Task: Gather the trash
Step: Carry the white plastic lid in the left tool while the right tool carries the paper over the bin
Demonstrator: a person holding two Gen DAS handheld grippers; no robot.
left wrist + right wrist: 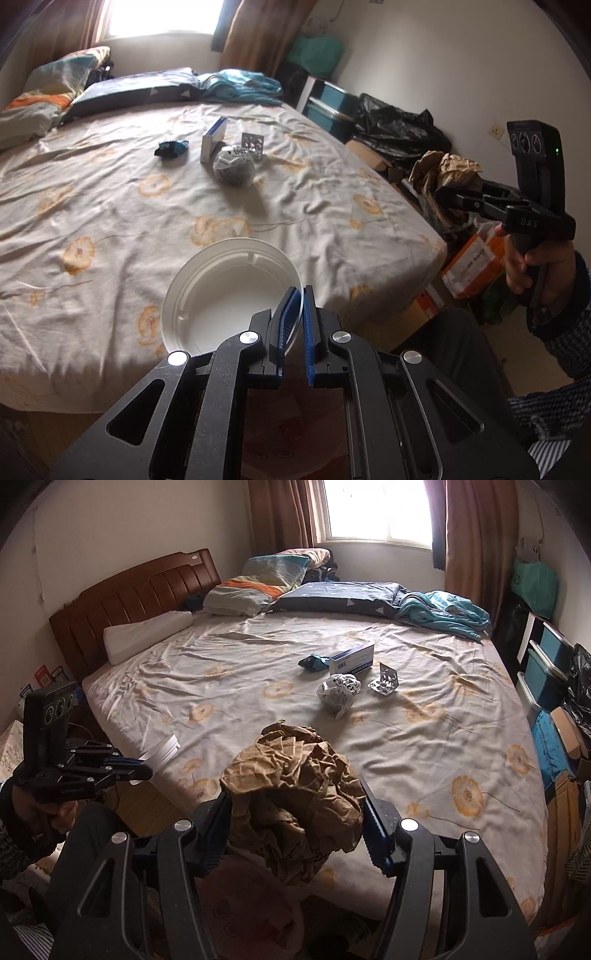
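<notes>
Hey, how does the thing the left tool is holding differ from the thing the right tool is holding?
The left tool pinches a white bowl by its rim; the right tool squeezes a crumpled brown paper wad across its middle. The bowl is smooth, round and keeps its shape; the paper is wrinkled and shapeless. The bowl needs nearly closed jaws; the paper holds them wide. Both are held near the foot of the bed.
</notes>
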